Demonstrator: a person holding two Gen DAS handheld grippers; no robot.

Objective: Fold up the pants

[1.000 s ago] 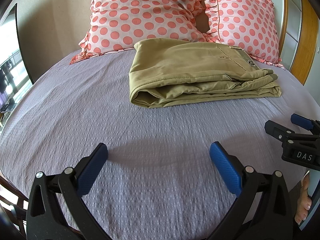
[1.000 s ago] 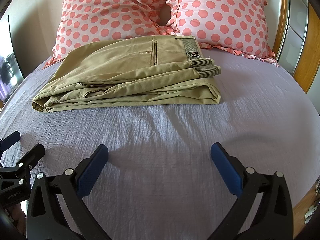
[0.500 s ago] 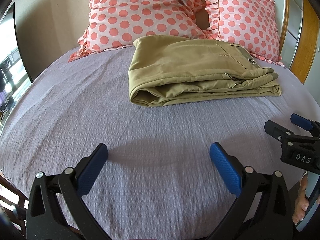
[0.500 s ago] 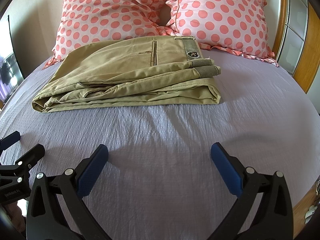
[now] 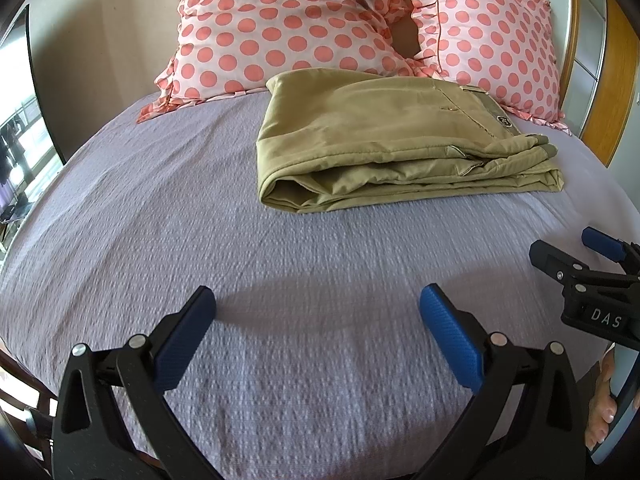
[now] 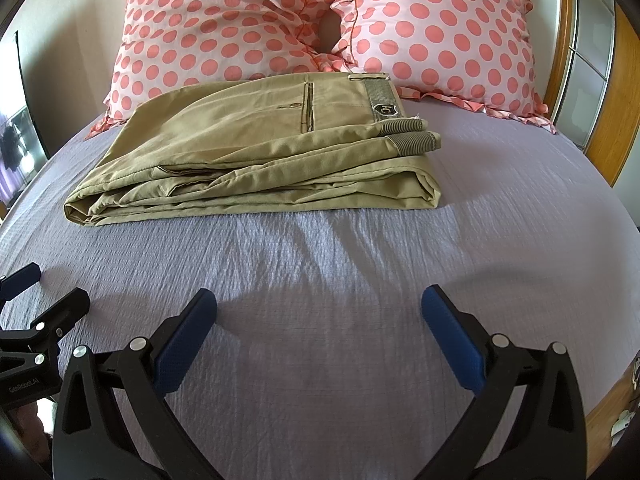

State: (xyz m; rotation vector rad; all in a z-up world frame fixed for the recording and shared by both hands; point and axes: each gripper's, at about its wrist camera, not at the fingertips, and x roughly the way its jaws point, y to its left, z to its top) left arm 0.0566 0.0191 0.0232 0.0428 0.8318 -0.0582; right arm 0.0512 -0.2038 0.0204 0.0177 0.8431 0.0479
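Khaki pants (image 6: 256, 152) sit as a compact multi-layer stack on the lilac bedspread (image 6: 340, 280), at the head end of the bed, far edge touching or just short of the two pink polka-dot pillows (image 6: 224, 20). Waistband with its small badge (image 6: 383, 109) is on top at the right; the rounded fold edge faces left in the left wrist view (image 5: 288, 192).

Left gripper (image 5: 318, 320): jaws spread wide, nothing between them, hovering over bare bedspread, well apart from the pants.
Right gripper (image 6: 319, 322): same, wide and empty, near the foot of the bed. The two sit side by side; each shows at the edge of the other's view.

Judgement: folding looks done. Layers are stacked and edges roughly aligned, though the right-hand ends are slightly staggered. No loose leg hangs out. What's left, if anything, is a cosmetic tidy of that stagger. Can't tell whether the underside layers are smooth.
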